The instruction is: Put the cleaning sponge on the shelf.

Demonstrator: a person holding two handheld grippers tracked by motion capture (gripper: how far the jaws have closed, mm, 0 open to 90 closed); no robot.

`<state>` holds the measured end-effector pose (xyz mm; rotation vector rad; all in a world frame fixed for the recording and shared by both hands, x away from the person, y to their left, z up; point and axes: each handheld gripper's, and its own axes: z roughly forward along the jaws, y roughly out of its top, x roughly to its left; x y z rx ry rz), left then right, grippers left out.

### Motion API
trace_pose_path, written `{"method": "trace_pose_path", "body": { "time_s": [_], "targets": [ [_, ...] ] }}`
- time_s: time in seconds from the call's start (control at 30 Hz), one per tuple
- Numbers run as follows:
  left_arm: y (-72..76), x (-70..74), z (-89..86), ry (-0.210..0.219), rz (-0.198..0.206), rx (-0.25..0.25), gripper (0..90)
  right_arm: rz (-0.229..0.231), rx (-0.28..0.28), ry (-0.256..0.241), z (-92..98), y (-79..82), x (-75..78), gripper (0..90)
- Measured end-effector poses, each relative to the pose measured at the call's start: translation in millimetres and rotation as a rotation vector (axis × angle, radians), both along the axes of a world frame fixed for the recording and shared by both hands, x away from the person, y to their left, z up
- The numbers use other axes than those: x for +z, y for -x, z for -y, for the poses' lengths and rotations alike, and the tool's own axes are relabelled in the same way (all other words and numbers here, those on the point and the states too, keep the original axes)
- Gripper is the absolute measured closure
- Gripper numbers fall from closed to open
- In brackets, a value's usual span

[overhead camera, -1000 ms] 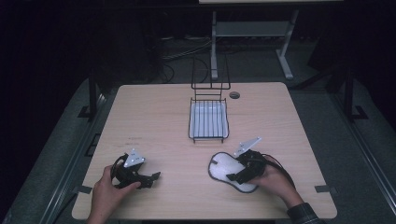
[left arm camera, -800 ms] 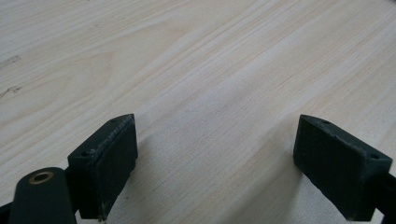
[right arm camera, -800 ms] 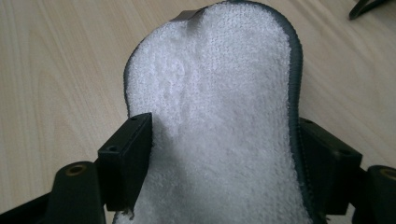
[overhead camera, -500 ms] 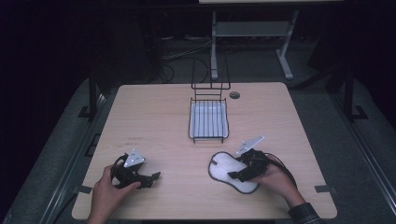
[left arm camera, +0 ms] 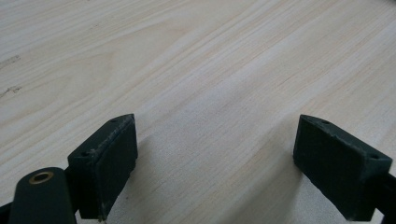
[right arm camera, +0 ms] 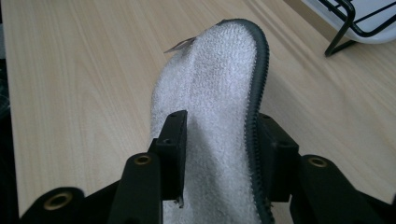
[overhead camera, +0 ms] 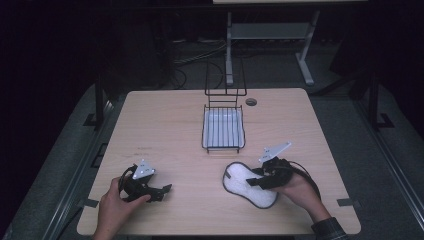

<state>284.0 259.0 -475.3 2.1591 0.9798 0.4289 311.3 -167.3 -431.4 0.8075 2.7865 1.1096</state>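
One white terry cloth [overhead camera: 248, 183] with a dark stitched border is the thing in play, and your right gripper [overhead camera: 261, 181] has it pinched: in the right gripper view the fabric [right arm camera: 212, 126] runs up between the two black jaws, one jaw pressed to the fluffy face and the other behind the dark hem, with only the thickness of the cloth between them. From above, the cloth is a long rounded shape lying on the near right part of the table [overhead camera: 165, 125], just in front of the wire rack [overhead camera: 223, 128]. In the close view its free end arches upward and curls over, edge on, and a small pale tag pokes out near the tip. Its pile looks soft and nubbly, its rim a neat dark rib.

Your right hand [overhead camera: 300, 192] comes in from the lower right, knuckles up, wrapped round the handle, the gripper aimed left across the cloth with its grey plate tipped up behind. A dark patterned cuff shows at the wrist, and a cable loops beside the hand.

Over on the near left, your left hand [overhead camera: 116, 207] holds the left gripper [overhead camera: 161, 192] low on the bare wood, pointing right, well apart from the cloth. Its jaws stand wide in the left gripper view [left arm camera: 212, 154], nothing between them but pale grain and their own shadows.

Behind the cloth, the black wire rack sits near the table's middle over a white tray, with a taller wire back at its far end.
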Motion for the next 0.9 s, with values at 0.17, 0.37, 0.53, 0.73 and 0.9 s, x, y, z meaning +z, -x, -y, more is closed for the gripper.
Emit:
{"method": "trace_pose_path", "body": {
  "time_s": [0.17,0.37,0.53,0.73,0.9],
  "targets": [
    [0.0,0.0,0.0,0.000,0.000,0.000,13.0,-0.020,0.007,-0.028,2.8,-0.2,3.7,64.5],
    [0.0,0.0,0.0,0.000,0.000,0.000,13.0,-0.040,0.032,-0.060,3.7,0.9,9.2,69.5],
    [0.0,-0.1,0.2,0.002,0.001,0.002,13.0,-0.040,0.040,-0.068,3.4,4.4,13.8,70.9],
    [0.0,-0.1,0.2,0.003,0.001,0.002,13.0,-0.007,0.041,-0.084,5.5,7.6,19.7,74.5],
    [0.0,0.0,0.0,0.000,0.000,0.000,13.0,0.020,0.040,-0.097,6.4,10.3,25.9,77.4]
  ]
}}
